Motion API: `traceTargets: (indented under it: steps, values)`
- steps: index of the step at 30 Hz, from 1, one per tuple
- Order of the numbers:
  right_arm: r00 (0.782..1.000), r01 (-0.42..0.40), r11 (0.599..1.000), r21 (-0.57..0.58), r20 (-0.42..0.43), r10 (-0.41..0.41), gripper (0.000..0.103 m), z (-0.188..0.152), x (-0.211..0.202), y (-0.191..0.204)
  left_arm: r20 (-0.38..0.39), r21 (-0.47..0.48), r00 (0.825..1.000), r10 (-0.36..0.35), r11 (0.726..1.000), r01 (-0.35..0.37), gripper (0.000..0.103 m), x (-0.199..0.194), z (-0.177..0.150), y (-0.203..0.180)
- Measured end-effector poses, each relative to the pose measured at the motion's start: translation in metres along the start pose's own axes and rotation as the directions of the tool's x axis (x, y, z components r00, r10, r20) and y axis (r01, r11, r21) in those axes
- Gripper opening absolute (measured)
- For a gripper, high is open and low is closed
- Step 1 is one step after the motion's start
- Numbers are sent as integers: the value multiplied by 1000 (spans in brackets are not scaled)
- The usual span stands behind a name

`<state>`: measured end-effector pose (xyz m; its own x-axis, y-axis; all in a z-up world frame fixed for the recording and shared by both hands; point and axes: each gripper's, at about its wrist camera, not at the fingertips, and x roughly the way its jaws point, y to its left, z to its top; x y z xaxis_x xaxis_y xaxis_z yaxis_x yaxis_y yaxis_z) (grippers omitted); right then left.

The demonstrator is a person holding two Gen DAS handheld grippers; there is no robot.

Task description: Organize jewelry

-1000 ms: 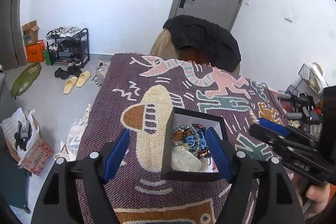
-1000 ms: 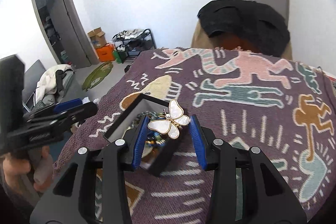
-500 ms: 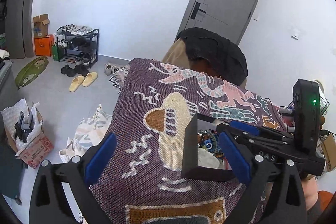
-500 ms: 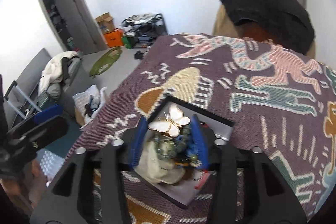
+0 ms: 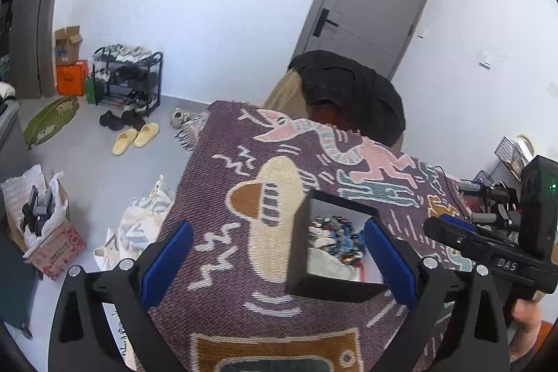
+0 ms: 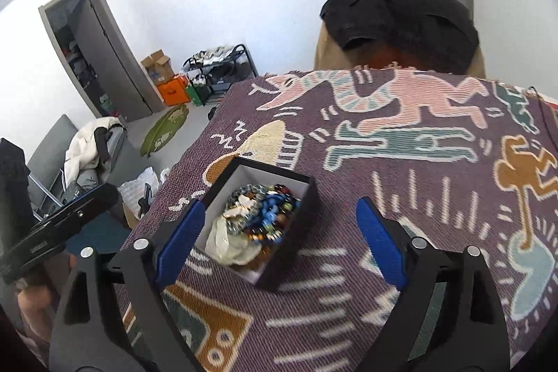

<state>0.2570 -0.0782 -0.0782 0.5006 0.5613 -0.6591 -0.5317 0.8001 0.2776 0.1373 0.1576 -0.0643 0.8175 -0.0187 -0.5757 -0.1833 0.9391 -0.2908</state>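
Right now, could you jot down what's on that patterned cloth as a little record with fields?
surface: purple patterned blanket
container: black box, white inside, no lid on it
contents: beaded jewelry, many colours, and a pale crumpled pouch
left gripper: open, holding nothing
right gripper: jaws opening, holding nothing, box below between them

A patterned cloth (image 6: 401, 197) covers the counter, and most of it lies bare and flat. The only thing standing on it is a small black jewelry box (image 6: 259, 215), open-topped and heaped with beads. The stretch right of the box and toward the far edge is free. Beyond that edge, a chair draped in a black garment (image 6: 401, 20) seems to block the way.
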Motion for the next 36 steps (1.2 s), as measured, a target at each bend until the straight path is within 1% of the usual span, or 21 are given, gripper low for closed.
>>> traceTargets:
  steps: [2,6,10,13,16,20,23,30,34,36]
  values:
    - [1000,-4,1000,19,15,4,93,-4,-15,-8,16,21,1000,-2,1000,2,95,-5,-1,-12]
    - [999,18,999,48,38,-20,94,-15,-41,-26,59,70,998,-10,998,6,95,-13,-6,-38]
    - [997,47,994,99,55,-52,96,-24,-63,-47,57,86,998,-30,996,25,95,-16,-7,-59]
    - [995,66,992,109,63,-73,98,-30,-79,-58,58,115,997,-40,993,34,95,-21,-8,-76]
    - [994,64,990,124,83,-75,98,-36,-98,-68,50,154,998,-42,988,34,95,-26,-11,-95]
    - [994,58,987,152,80,-71,98,-44,-120,-79,51,173,997,-57,984,48,95,-35,-15,-112]
    - [990,97,985,144,91,-111,98,-51,-139,-78,61,174,997,-38,984,27,95,-45,-21,-120]
    - [983,133,984,119,108,-146,98,-71,-179,-80,105,213,994,-30,977,7,95,-81,-37,-142]
    - [980,145,984,102,121,-157,98,-82,-197,-80,124,218,992,-20,976,-7,95,-99,-49,-147]
    - [980,145,985,89,122,-156,98,-87,-203,-80,131,230,991,-4,973,-27,95,-107,-57,-147]
